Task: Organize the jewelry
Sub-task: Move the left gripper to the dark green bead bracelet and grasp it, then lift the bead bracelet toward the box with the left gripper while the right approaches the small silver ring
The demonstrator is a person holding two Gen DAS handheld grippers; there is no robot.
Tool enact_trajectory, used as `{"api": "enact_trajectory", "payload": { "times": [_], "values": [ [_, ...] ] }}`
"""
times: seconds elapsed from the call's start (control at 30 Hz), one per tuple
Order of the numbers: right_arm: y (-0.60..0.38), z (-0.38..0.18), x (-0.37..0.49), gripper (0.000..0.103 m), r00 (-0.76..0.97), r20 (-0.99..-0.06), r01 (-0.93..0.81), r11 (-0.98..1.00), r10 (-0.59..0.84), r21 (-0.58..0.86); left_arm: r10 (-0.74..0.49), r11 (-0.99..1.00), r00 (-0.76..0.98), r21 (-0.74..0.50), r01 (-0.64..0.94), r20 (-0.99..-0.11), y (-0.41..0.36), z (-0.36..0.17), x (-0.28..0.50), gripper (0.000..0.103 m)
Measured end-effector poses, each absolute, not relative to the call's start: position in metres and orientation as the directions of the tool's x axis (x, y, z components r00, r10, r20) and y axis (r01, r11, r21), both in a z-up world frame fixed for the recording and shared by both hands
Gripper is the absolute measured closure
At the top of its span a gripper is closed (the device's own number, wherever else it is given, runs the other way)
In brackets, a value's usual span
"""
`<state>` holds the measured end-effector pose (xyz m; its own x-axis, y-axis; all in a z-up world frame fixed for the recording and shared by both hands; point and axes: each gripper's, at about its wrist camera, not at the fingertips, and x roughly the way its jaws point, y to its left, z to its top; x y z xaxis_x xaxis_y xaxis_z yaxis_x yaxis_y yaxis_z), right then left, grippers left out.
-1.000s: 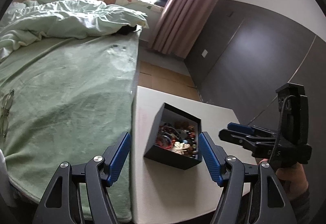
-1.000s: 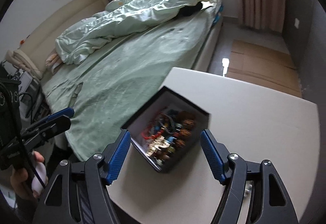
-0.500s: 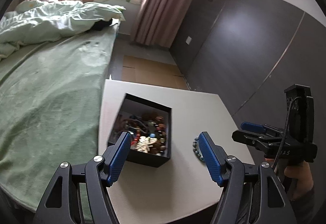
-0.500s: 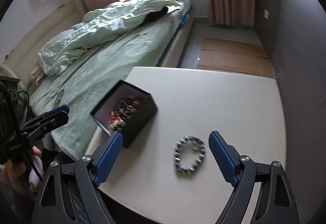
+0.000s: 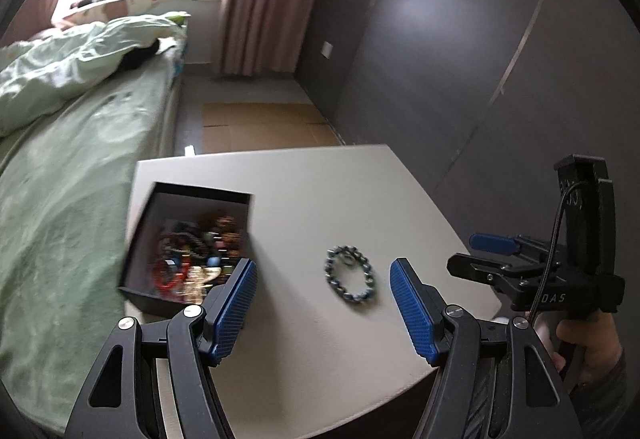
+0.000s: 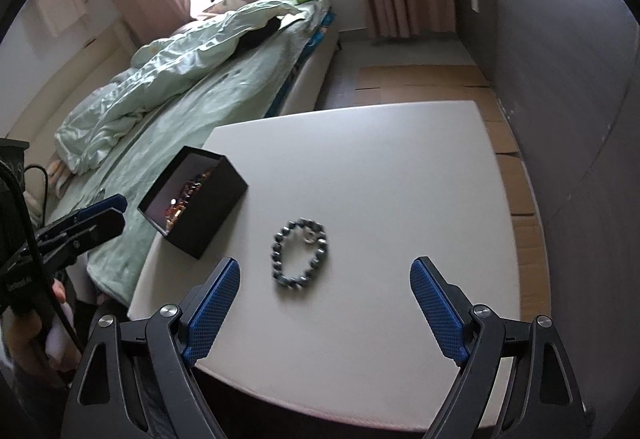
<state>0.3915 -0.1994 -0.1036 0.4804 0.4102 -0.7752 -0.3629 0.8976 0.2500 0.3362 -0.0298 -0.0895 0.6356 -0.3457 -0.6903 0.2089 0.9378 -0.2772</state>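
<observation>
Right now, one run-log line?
left claw: open, empty | right claw: open, empty | bracelet: on table | jewelry box: open, beside it

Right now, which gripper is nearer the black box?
Left. The left gripper has one finger at the box; the right gripper is beyond the bracelet from it.

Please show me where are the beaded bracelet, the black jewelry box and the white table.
beaded bracelet (image 6: 301, 254): right wrist view, the lower left arc of beads.
black jewelry box (image 6: 208, 213): right wrist view, its outer side wall.
white table (image 6: 400, 167): right wrist view, bare top.
</observation>
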Motion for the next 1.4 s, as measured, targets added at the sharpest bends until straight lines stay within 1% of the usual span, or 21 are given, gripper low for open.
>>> {"api": "enact_trajectory", "payload": {
  "times": [0.1,0.3,0.37,0.67,1.13,1.23,1.33,1.4],
  "values": [
    [-0.21,-0.11,0.388,0.016,0.487,-0.775,-0.339,0.905,0.402,0.256,-0.353,0.936,0.614,-0.266,0.231,-0.706,-0.044,-0.095,0.342,0.034],
    [-0.227,-0.117,0.381,0.016,0.507,-0.771,-0.317,0.915,0.385,0.249,-0.343,0.938,0.574,-0.238,0.252,-0.743,-0.066,-0.112,0.357,0.043],
    [-0.231,-0.12,0.379,0.016,0.514,-0.769,-0.313,0.918,0.381,0.245,-0.334,0.94,0.555,-0.225,0.256,-0.762,-0.073,-0.119,0.363,0.048],
    [-0.24,-0.129,0.378,0.016,0.535,-0.762,-0.301,0.925,0.365,0.231,-0.281,0.948,0.498,-0.157,0.277,-0.82,-0.095,-0.147,0.387,0.057],
    [-0.246,-0.139,0.386,0.018,0.533,-0.771,-0.281,0.933,0.347,0.226,-0.209,0.957,0.46,-0.084,0.276,-0.863,-0.107,-0.181,0.41,0.057],
    [-0.247,-0.14,0.388,0.018,0.533,-0.775,-0.277,0.935,0.34,0.22,-0.195,0.959,0.454,-0.071,0.275,-0.87,-0.108,-0.186,0.41,0.062],
    [-0.247,-0.141,0.388,0.019,0.53,-0.778,-0.275,0.936,0.337,0.218,-0.182,0.958,0.465,-0.051,0.282,-0.866,-0.111,-0.187,0.409,0.063],
    [-0.247,-0.142,0.39,0.022,0.525,-0.781,-0.274,0.936,0.338,0.221,-0.167,0.96,0.472,-0.034,0.278,-0.866,-0.111,-0.187,0.408,0.07]
  ]
}}
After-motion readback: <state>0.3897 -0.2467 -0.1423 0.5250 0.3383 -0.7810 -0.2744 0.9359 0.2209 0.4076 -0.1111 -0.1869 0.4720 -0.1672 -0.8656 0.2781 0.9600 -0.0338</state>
